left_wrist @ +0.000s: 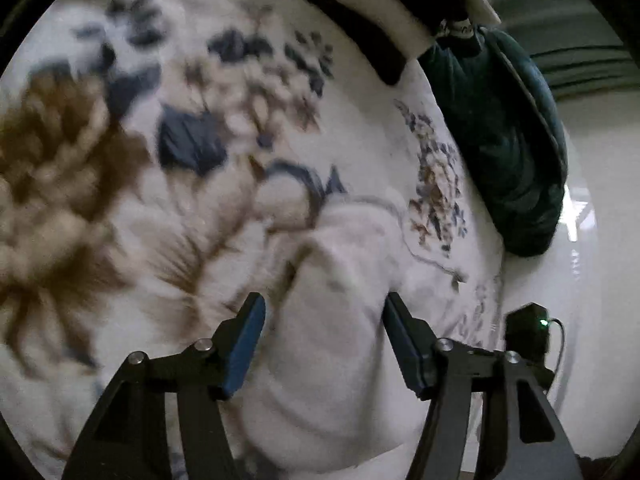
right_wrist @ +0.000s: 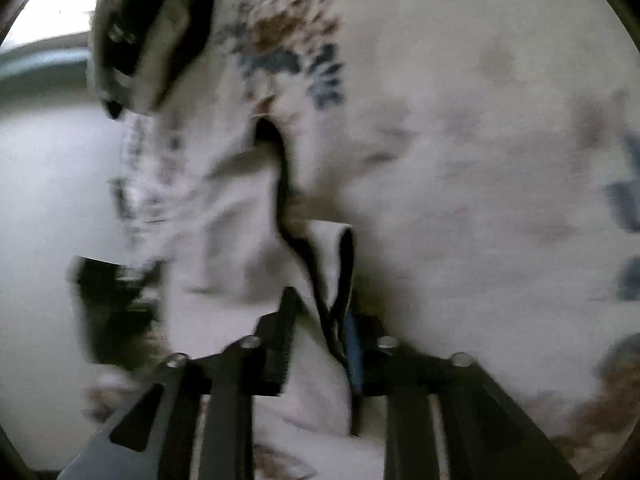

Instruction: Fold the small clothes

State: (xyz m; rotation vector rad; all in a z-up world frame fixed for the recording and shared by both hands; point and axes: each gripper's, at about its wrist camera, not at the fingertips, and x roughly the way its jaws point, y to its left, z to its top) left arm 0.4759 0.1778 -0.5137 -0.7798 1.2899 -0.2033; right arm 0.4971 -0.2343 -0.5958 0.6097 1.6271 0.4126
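Observation:
A small pale pink-white garment [left_wrist: 332, 320] lies bunched on a white bedspread with blue and brown flowers [left_wrist: 120, 160]. My left gripper [left_wrist: 324, 308] is open, its blue-padded fingers on either side of the garment's upper part, not closed on it. In the right wrist view my right gripper [right_wrist: 320, 316] is shut on a fold of the same pale garment [right_wrist: 240, 264], which has a dark-edged seam and hangs bunched to the left. The view is blurred.
A dark green garment or cushion [left_wrist: 508, 140] lies at the bed's far right edge. A small black device with a green light [left_wrist: 528, 332] sits beside my left gripper. A white panel with a dark edge [left_wrist: 380, 28] lies at the top. A dark object [right_wrist: 108, 304] is at the left.

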